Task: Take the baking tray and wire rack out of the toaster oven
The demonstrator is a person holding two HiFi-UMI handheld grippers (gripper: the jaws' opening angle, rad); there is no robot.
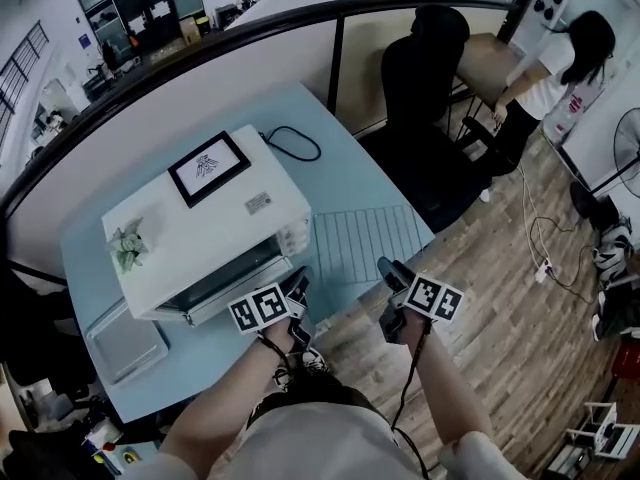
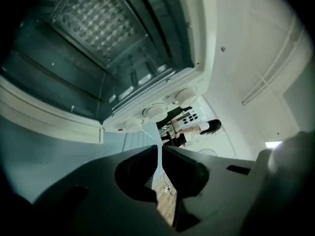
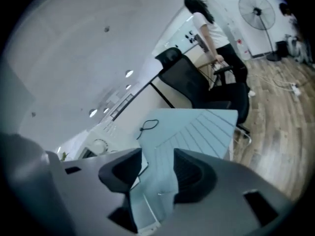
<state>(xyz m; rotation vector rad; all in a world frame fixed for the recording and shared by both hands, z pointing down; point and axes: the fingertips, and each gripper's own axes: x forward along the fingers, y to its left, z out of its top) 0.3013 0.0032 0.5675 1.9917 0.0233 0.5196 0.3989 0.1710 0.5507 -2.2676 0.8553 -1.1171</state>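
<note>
On light-blue counter (image 1: 350, 183): white toaster oven (image 1: 215, 223), door probably closed, glass dark. Left of oven, flat on counter: grey baking tray (image 1: 125, 343). Right of oven, flat on counter: wire rack (image 1: 365, 240). At oven's front right corner: left gripper (image 1: 297, 286), fingers (image 2: 140, 173) pressed together, nothing between. Beyond counter edge, near rack: right gripper (image 1: 392, 271), fingers (image 3: 120, 171) apart, gripping nothing.

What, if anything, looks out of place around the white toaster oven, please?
A black-framed picture and a small green plant sit atop the white toaster oven, odd on an appliance that heats.
</note>
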